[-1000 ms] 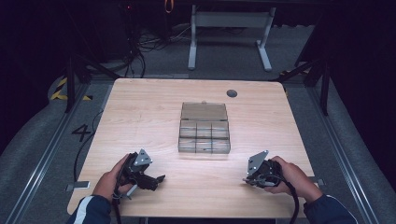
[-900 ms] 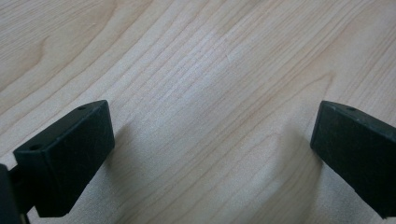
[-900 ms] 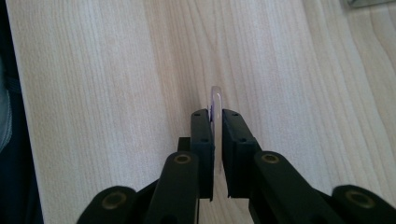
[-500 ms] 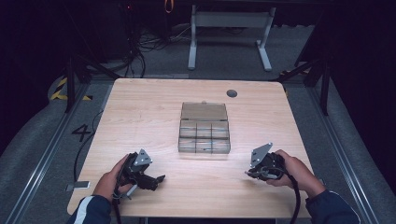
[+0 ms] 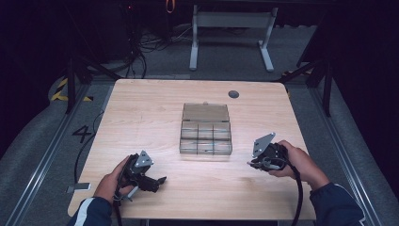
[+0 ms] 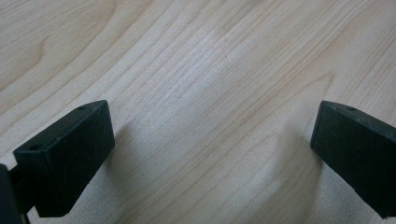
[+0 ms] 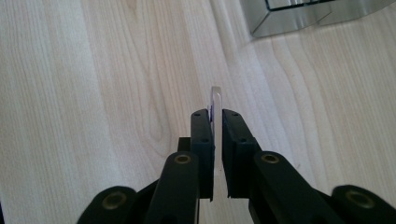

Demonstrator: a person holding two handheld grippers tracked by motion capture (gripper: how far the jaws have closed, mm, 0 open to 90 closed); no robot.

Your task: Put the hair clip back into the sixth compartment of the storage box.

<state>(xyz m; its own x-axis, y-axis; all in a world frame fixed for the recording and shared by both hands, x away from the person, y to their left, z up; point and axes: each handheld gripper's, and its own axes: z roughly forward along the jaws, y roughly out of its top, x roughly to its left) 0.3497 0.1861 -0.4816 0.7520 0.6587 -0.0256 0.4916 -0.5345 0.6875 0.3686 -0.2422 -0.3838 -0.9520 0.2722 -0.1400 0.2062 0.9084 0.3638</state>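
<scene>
Low over table [image 5: 141, 113], left gripper [image 5: 160, 181] spread; right gripper [image 7: 218, 116] pinching clear piece [image 7: 215, 100]

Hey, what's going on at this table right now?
A person sits at a wooden table with a gripper in each hand. The right gripper is shut on a thin clear flat piece, held edge-on above the wood, near a clear compartment box at the table's middle, whose lid is open. The left gripper is open, just over bare wood, holding nothing.
</scene>
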